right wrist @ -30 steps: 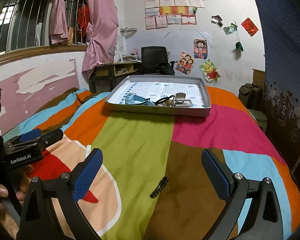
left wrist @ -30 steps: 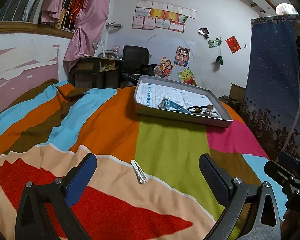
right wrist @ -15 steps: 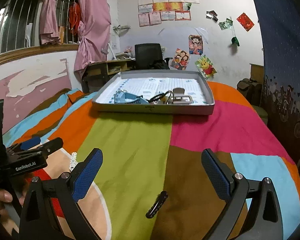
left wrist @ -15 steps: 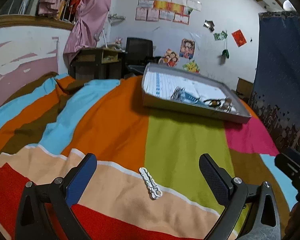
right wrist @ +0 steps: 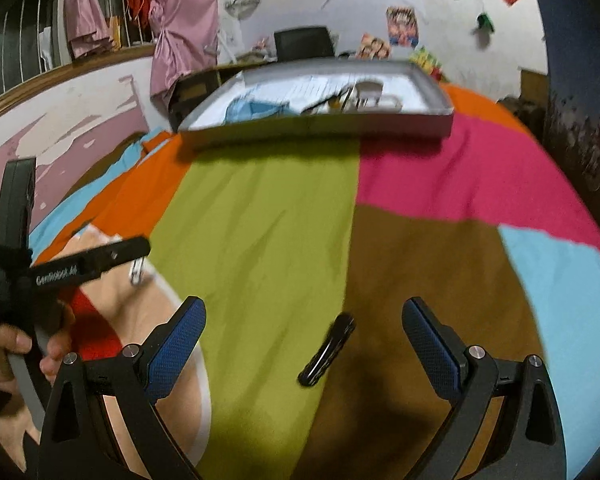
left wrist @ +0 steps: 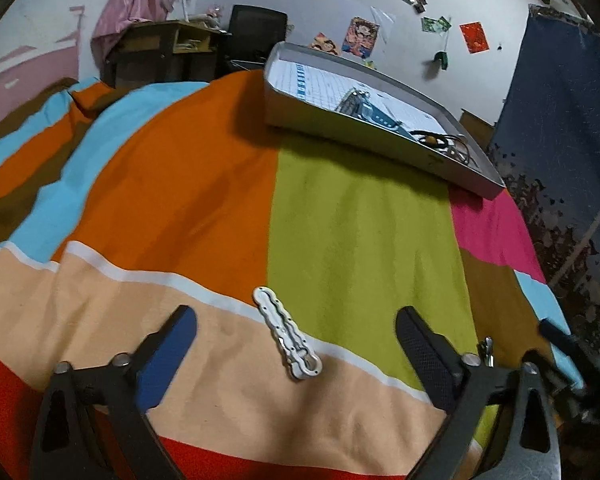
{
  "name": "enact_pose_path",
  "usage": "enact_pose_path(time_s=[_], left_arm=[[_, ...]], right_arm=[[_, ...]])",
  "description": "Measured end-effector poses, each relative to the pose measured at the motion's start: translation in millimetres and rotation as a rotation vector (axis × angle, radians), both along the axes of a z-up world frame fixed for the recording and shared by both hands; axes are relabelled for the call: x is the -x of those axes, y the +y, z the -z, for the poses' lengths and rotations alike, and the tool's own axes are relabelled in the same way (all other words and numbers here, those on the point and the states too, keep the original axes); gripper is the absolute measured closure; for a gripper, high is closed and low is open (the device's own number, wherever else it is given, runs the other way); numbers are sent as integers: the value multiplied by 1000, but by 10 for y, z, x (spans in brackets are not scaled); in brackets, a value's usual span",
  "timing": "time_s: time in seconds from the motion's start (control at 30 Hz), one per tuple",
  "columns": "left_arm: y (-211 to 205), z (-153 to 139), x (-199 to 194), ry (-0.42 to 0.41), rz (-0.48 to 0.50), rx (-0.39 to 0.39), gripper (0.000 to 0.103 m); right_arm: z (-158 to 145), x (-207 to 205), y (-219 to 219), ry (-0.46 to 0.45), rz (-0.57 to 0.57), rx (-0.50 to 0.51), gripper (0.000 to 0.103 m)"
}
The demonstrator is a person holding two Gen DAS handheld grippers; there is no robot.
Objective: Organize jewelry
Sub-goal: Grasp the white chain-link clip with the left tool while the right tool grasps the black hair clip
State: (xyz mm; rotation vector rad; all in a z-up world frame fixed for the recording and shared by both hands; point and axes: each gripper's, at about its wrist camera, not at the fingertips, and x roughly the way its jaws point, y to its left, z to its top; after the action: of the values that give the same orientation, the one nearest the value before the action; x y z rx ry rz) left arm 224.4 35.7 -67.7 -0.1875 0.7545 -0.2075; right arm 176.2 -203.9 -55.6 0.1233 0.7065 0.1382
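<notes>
Left wrist view: the left gripper (left wrist: pixel 296 344) has its jaws spread wide and empty over the bed (left wrist: pixel 360 240); a white bracelet (left wrist: pixel 287 333) lies between them.

Right wrist view: the right gripper (right wrist: pixel 302 338) is likewise wide and empty, a black bracelet (right wrist: pixel 327 350) between its jaws, the grey tray (right wrist: pixel 320 126) far ahead.

White link bracelet (left wrist: pixel 287 338) flat on bedspread, black bracelet (right wrist: pixel 327 350) alongside, grey tray (left wrist: pixel 364 130) beyond

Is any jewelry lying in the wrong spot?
Yes. A white chain bracelet and a black bracelet lie loose on the colourful patchwork blanket, not in the grey tray with the other pieces.
</notes>
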Motion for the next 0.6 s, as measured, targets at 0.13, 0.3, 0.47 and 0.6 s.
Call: enact_pose_path(time_s=[0.13, 0.3, 0.47, 0.6], left_arm=[[-56, 49, -19, 22, 35, -4, 35], [-132, 94, -66, 49, 70, -25, 61], [-222, 170, -74, 91, 115, -37, 88], [-316, 211, -17, 121, 169, -40, 89]], right_arm=[[145, -89, 42, 53, -10, -8, 29], [319, -197, -23, 127, 54, -28, 38], [482, -310, 15, 186, 52, -47, 62], [511, -330, 117, 200, -1, -72, 85]])
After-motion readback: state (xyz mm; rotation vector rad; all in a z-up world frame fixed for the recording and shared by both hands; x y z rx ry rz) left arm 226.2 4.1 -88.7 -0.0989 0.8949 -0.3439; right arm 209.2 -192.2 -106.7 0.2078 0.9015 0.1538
